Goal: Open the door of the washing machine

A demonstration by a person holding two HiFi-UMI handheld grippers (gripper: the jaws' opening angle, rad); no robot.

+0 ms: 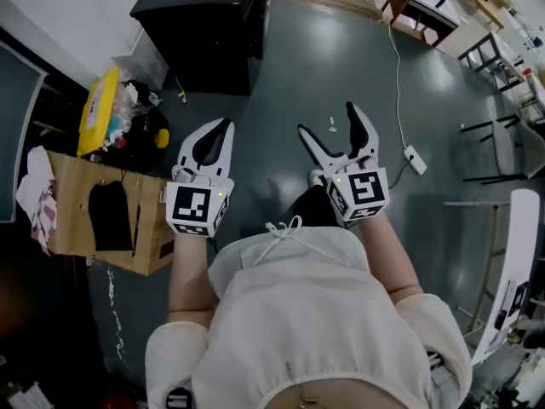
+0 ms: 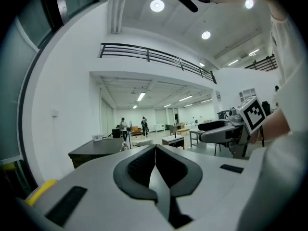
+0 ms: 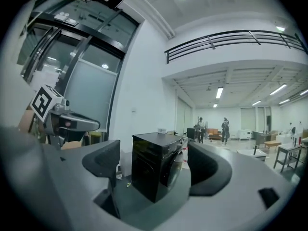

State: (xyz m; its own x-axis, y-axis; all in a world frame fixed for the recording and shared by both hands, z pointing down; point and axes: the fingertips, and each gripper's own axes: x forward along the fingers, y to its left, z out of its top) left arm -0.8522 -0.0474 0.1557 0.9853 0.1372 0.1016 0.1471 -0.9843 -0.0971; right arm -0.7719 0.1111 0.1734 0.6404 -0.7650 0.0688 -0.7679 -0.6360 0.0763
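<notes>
Between the wide-apart jaws of the right gripper (image 3: 154,159), nothing gripped; left gripper (image 2: 155,150) beside it clenched shut, empty. Well ahead of both, on the grey floor (image 1: 341,66) by the white wall (image 3: 144,90), black washing machine (image 3: 147,163), door (image 3: 173,172) closed. Leftward, cardboard box (image 1: 72,203).

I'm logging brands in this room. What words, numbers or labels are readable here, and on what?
No text is readable in any view.
Washing machine: no brand or print legible.
Yellow container: white label, too blurred to read.
White panel at the head view's right edge: dark marks, too small.
Left marker cube and right marker cube: square patterns only, no words.
</notes>
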